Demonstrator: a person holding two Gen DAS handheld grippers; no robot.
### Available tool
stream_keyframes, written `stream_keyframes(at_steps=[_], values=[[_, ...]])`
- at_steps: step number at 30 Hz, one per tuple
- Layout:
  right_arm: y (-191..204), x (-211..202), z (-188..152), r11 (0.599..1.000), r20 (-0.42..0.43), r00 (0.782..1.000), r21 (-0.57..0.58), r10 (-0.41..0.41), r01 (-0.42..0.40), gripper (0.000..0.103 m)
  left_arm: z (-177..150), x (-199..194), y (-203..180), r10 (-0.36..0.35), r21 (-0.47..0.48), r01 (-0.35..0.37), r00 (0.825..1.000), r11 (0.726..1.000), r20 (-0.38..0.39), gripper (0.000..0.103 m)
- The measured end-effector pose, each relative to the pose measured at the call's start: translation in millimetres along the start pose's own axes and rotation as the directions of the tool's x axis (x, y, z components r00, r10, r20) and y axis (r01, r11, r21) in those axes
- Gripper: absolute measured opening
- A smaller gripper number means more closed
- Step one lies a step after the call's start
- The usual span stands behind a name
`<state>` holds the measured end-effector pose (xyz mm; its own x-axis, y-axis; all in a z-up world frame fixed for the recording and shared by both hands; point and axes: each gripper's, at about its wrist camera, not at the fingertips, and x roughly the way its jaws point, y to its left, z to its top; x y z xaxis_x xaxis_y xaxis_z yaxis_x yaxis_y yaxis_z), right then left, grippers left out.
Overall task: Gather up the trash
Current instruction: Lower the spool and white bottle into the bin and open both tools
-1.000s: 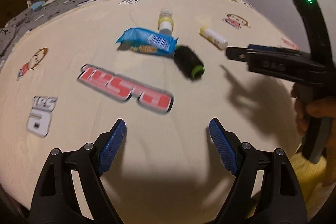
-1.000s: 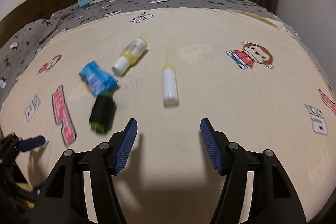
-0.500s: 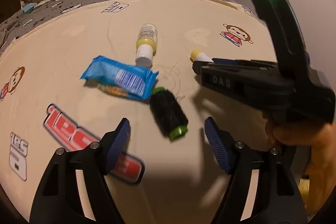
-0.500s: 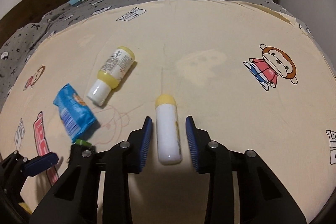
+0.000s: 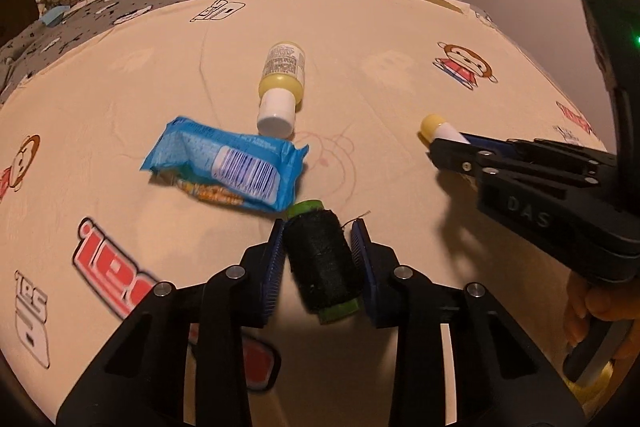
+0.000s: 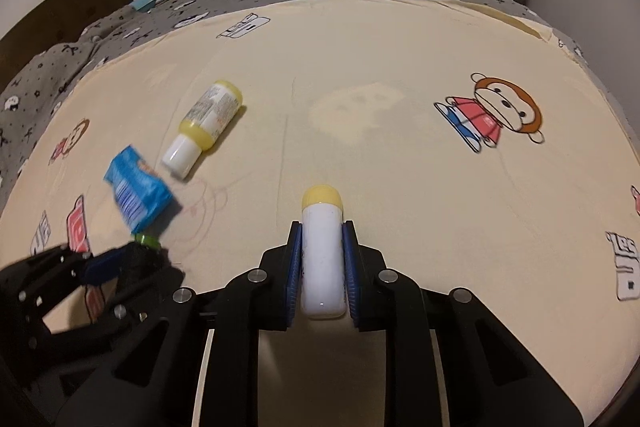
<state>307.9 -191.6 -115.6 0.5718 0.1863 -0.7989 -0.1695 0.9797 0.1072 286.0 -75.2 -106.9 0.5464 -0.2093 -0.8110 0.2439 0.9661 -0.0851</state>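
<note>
The black spool of thread with green ends (image 5: 322,261) lies on the cream cartoon-printed bed sheet (image 5: 120,75), near the front edge; the left hand-held gripper (image 5: 320,259) has just been closing and its blue pads (image 5: 272,267) now press on the spool's two sides. To the right, the white tube with a yellow cap (image 6: 322,255) lies lengthwise on the sheet, cap pointing far; the right hand-held gripper (image 6: 322,267) has just been closing too, and its pads squeeze the tube. Just beyond the spool, touching its far green end, sits the crumpled blue snack wrapper with a barcode (image 5: 228,163); farther back lies the yellow bottle with a white cap (image 5: 282,87), cap toward the near side. At the far edge a grey patterned blanket (image 6: 120,27) borders the sheet.
</note>
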Motion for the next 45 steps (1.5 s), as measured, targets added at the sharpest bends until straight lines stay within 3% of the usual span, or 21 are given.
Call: stream_keyframes(at_steps=[6,12,24,33,39,45], values=[[5,-37,-28,1.0,0.044,0.999,-0.023,0.021,-0.02,0.021,-27,-37,-6,0.014,0.046,-0.016,0.999,0.999,0.029,0.027],[19,-77,-68,0.994,0.084,0.992,-0.057,0.093,-0.088,0.021,-61,-80,-10,-0.009,0.069,0.004,0.998,0.998,0.069,0.027],[64,-137,-172,0.975,0.115,0.977,-0.157,0.179,-0.16,0.021,-166,-138,-17,-0.051,0.059,0.046,0.995,0.997,0.091,0.027],[68,-117,-244,0.972,-0.029,0.977,-0.094,0.212,-0.213,0.021,-232,-133,-16,-0.089,0.017,0.089,0.996,0.996,-0.008,0.027],[67,-91,-279,0.978,-0.137,0.973,-0.064,0.187,-0.197,0.021,-262,-112,-16,-0.099,0.0,0.099,0.992,0.995,-0.079,0.027],[69,-65,-303,0.98,-0.233,0.955,-0.027,0.183,-0.195,0.021,-288,-80,-21,-0.101,0.019,0.106,0.981,0.994,-0.168,0.027]])
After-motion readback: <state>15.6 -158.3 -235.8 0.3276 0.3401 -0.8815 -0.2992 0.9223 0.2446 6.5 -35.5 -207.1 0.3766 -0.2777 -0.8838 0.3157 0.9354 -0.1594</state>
